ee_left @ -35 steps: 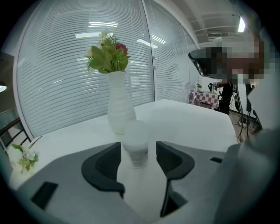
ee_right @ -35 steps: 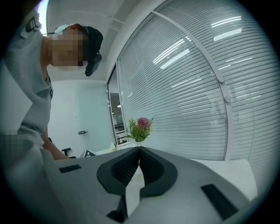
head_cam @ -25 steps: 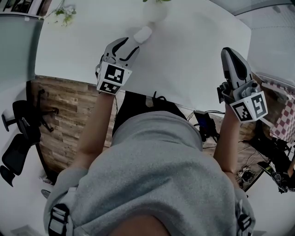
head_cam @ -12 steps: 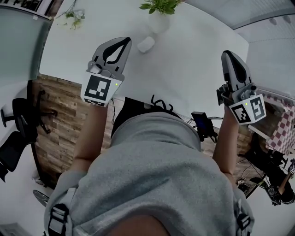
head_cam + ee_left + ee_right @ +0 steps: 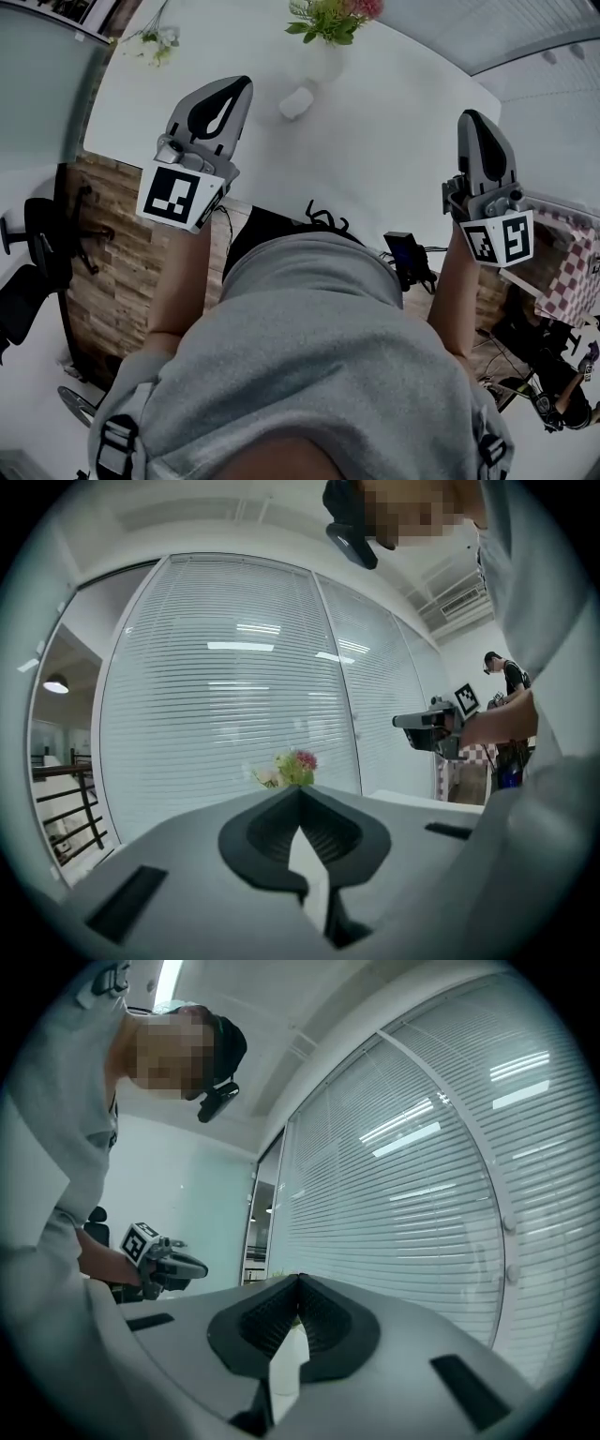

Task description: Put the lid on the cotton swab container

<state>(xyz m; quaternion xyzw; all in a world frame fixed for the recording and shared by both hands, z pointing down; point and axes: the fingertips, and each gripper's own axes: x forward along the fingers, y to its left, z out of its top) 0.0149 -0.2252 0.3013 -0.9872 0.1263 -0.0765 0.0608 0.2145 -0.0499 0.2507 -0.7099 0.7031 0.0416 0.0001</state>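
The small white cotton swab container [image 5: 296,101] sits on the table [image 5: 394,141] beside the vase [image 5: 323,58], apart from the left gripper [image 5: 240,86] and right gripper [image 5: 472,118], both closed and empty; it looks light and smooth (probably slippery), best pinched gently across its sides.

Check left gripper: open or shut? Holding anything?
Shut, empty. Its own view shows the left gripper with tips touching and nothing clamped between them.

Head camera high above the person [image 5: 309,356], facing steeply down onto the worktop [image 5: 375,141], left tool [image 5: 246,82] and right tool [image 5: 473,114], each tool's own camera close behind its jaws, facing level at blinds [image 5: 234,686], each glimpsing the other tool, flowers [image 5: 333,17] shared by head view and left gripper view.
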